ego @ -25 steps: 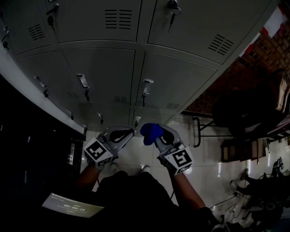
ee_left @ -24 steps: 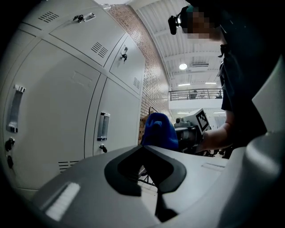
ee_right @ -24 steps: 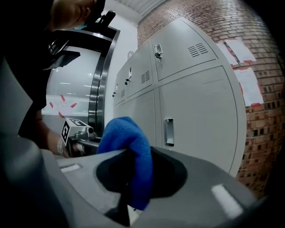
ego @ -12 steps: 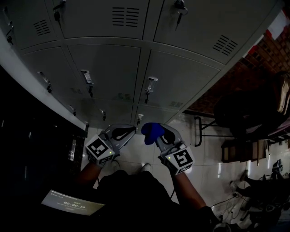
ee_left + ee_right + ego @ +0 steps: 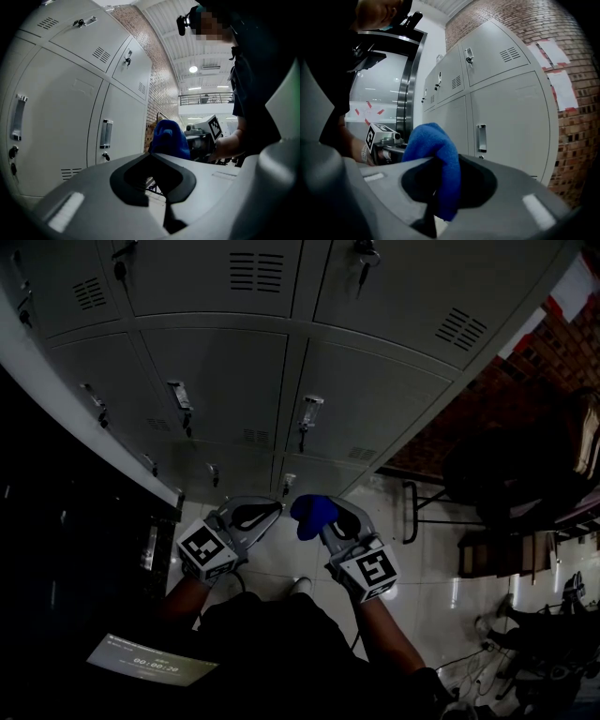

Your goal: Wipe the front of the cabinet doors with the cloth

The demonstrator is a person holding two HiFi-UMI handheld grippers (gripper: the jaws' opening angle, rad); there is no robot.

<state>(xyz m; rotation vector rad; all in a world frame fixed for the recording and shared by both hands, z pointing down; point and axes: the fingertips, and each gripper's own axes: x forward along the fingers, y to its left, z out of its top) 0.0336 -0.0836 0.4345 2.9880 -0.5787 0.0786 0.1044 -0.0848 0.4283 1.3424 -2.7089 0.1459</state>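
A bank of grey metal cabinet doors (image 5: 366, 399) fills the upper head view, each with a handle, keyhole and vent slots. My right gripper (image 5: 323, 517) is shut on a blue cloth (image 5: 312, 514), which bulges out past the jaws (image 5: 436, 150). It hangs in front of the lower doors (image 5: 511, 122), apart from them. My left gripper (image 5: 255, 517) is beside it, jaws shut with nothing between them. From the left gripper view the blue cloth (image 5: 169, 139) shows beyond the jaws, with the cabinet doors (image 5: 61, 117) on the left.
A dark opening with a steel frame (image 5: 56, 427) stands left of the cabinets. A brick wall (image 5: 525, 362) is on the right, with dark chairs and furniture (image 5: 516, 474) on a glossy tiled floor (image 5: 431, 568). A lit screen (image 5: 150, 667) lies at lower left.
The view shifted slightly up then settled; both grippers stay side by side in nearly the same place, the cloth still held.
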